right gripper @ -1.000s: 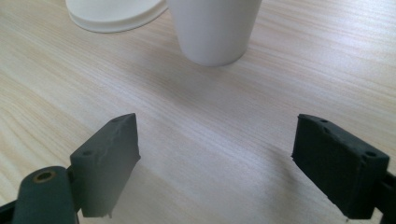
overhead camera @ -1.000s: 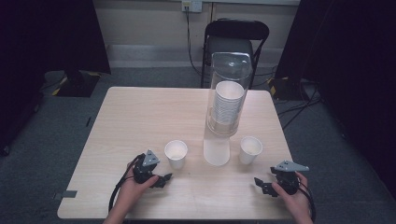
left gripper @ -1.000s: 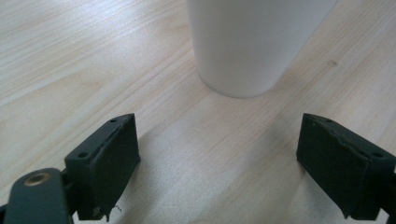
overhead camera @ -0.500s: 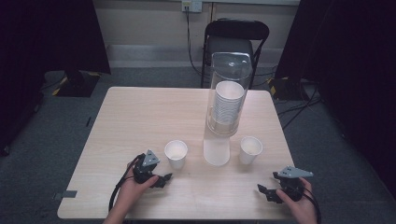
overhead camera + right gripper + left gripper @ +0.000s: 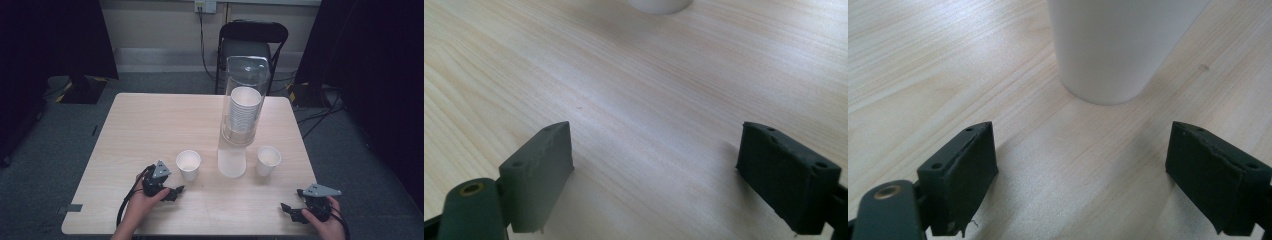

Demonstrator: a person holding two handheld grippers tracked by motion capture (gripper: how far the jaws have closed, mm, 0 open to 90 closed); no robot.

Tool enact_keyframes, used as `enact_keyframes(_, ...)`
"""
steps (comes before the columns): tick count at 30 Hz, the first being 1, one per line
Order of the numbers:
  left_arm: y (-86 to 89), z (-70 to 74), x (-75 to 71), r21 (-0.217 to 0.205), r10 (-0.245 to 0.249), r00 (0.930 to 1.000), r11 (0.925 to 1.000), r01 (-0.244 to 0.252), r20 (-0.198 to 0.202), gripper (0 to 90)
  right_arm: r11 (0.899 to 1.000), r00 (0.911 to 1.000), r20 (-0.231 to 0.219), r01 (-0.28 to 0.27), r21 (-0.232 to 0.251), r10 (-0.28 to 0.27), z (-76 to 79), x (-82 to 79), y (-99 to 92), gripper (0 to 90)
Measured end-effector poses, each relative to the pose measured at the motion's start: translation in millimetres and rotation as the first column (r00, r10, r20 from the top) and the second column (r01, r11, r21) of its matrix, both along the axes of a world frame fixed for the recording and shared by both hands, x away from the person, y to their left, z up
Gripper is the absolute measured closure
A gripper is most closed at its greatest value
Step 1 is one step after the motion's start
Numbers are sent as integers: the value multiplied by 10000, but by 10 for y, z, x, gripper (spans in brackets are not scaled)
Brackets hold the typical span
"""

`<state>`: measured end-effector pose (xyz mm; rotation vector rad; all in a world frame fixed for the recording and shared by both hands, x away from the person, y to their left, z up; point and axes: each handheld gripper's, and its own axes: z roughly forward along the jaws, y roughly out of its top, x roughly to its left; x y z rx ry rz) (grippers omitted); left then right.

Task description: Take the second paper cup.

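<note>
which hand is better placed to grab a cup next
Left, probably. The left gripper sits open just short of the left paper cup; the right gripper is open but farther from the right paper cup.

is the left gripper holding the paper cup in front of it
No, in the left gripper view the fingers stand wide apart over bare table, and the paper cup stands beyond them, untouched.

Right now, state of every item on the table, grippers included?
Left cup: upright, empty, free.
Right cup: upright, empty, free.
Inverted cup: upside down under the dispenser.
Dispenser: upright, holding a cup stack.
Left gripper: open, near left cup.
Right gripper: open, empty.
</note>
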<state>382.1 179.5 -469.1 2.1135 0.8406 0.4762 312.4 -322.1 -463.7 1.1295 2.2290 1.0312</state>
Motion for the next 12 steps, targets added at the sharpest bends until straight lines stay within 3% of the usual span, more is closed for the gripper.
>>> enact_keyframes(12,0,0,0,-2,0,10000,10000,0,2,125,9998,9996,297,-16,-179,22,-27,-26,-41,139)
